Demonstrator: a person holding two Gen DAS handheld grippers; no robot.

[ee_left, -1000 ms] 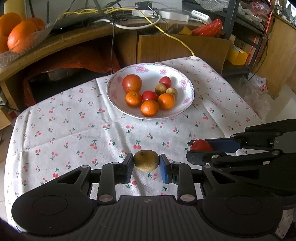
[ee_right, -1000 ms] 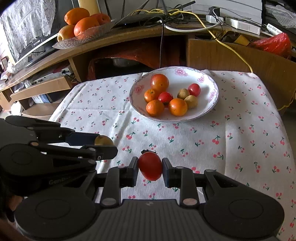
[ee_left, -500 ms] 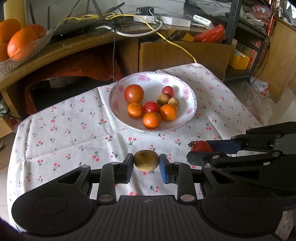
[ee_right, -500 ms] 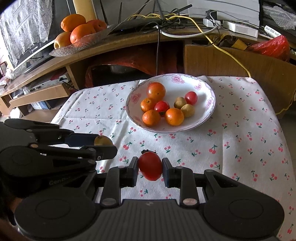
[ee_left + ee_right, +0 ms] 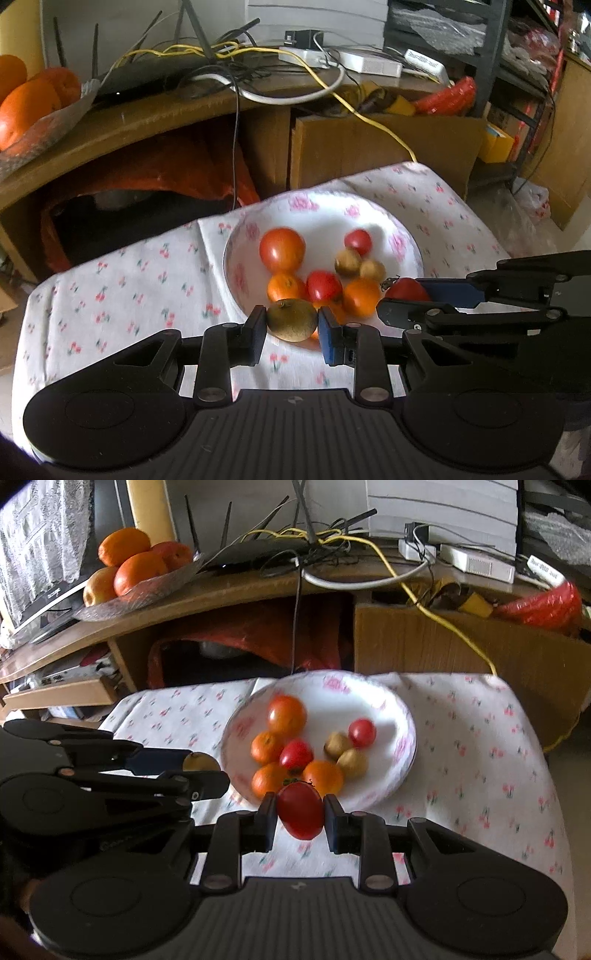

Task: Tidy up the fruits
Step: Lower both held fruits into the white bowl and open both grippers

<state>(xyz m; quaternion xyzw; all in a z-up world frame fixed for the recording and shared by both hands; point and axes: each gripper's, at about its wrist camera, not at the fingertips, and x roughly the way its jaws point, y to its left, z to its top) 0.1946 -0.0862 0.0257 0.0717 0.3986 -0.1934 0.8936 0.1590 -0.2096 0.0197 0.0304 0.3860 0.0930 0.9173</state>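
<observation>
Fruits: a brownish-green fruit and a red tomato are both held in the air at the near rim of the floral bowl, which a second ago lay well ahead.
Left gripper: jaws clamped tight on the brownish-green fruit, at the bowl's near-left rim.
Right gripper: jaws partly closed, pinching the tomato over the near rim.
Bowl: at the far edge of the cherry-print tablecloth, already holding oranges, tomatoes and small brown fruits.
Change: both hands have carried their fruit forward.
Meaning: release into the bowl looks like the next step.
</observation>
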